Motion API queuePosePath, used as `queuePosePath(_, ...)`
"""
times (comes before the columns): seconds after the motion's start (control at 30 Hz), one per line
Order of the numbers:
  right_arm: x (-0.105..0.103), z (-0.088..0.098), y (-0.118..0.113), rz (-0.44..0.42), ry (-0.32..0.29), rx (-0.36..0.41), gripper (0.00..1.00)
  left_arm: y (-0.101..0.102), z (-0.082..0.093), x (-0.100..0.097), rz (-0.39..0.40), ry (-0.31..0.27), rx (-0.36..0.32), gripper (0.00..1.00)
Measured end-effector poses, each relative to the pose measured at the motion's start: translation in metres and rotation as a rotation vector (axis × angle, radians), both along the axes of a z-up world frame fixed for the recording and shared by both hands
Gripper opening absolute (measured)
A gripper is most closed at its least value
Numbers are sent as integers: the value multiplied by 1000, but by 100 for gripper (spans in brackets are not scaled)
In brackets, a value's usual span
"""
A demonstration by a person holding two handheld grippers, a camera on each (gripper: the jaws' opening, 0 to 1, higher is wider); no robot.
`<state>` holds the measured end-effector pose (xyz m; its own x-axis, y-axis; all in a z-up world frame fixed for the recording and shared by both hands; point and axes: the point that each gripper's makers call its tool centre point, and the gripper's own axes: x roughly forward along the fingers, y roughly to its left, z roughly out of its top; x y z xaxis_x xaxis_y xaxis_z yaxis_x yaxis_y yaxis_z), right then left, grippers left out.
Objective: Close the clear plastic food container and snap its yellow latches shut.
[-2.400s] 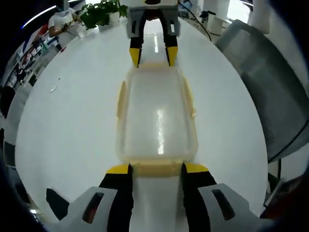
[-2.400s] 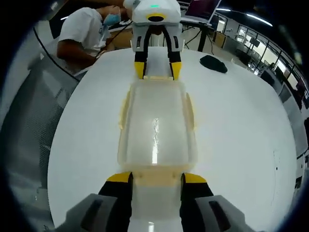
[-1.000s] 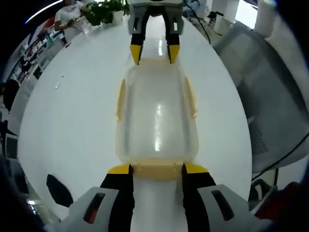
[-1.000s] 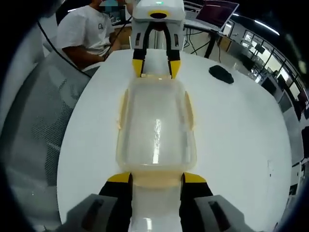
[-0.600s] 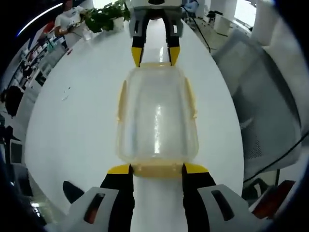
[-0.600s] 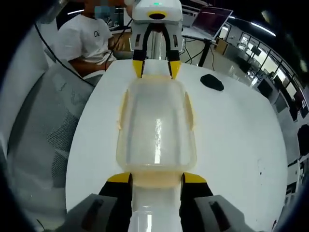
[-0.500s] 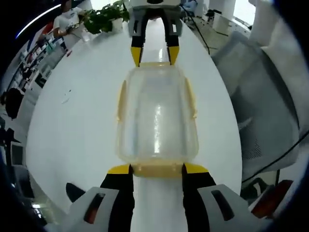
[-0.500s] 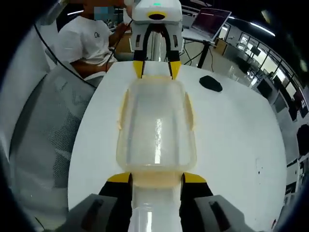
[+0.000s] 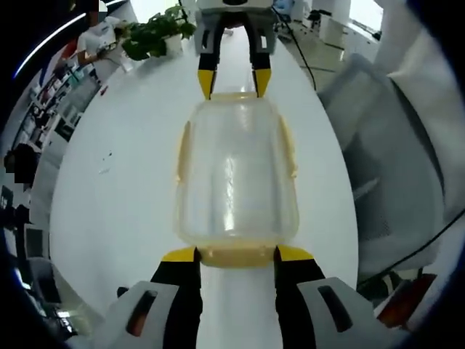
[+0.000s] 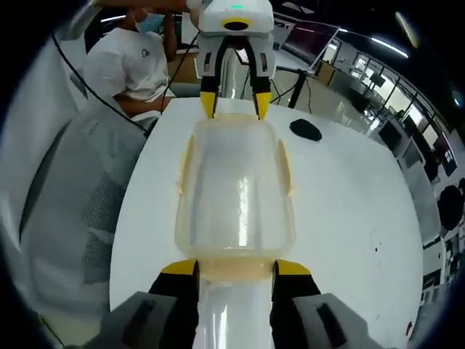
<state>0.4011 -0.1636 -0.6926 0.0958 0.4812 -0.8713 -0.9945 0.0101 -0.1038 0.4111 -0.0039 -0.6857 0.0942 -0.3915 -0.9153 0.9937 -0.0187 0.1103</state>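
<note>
Left gripper (image 9: 235,254) clamps its yellow-tipped jaws on the near end latch (image 9: 236,255) of the clear container (image 9: 235,174) in the left gripper view, the box held over a white bench (image 9: 123,160); the right gripper (image 9: 234,78) closes on the far end. A potted plant (image 9: 154,33) stands beyond.

Seen from the right gripper view, the right gripper (image 10: 235,267) grips the near latch (image 10: 234,270), and the left gripper (image 10: 235,98) grips the opposite end. A seated person (image 10: 131,62) and a grey chair (image 10: 69,211) flank the bench.
</note>
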Motion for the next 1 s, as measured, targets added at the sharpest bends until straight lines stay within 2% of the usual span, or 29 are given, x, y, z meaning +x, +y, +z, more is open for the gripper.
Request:
queuePosePath(0.1,-2,2,-6,0,2,3,36,-6,2,-2,-21,-2,13,37)
queuePosePath(0.57,-5,11,-45,-17,-7,10,36,-45,9,-3,-4,-5,5,37)
queuePosePath(1.0,-1,9,-73,-7,-10,8,36,-75,5,0,5,0,5,37)
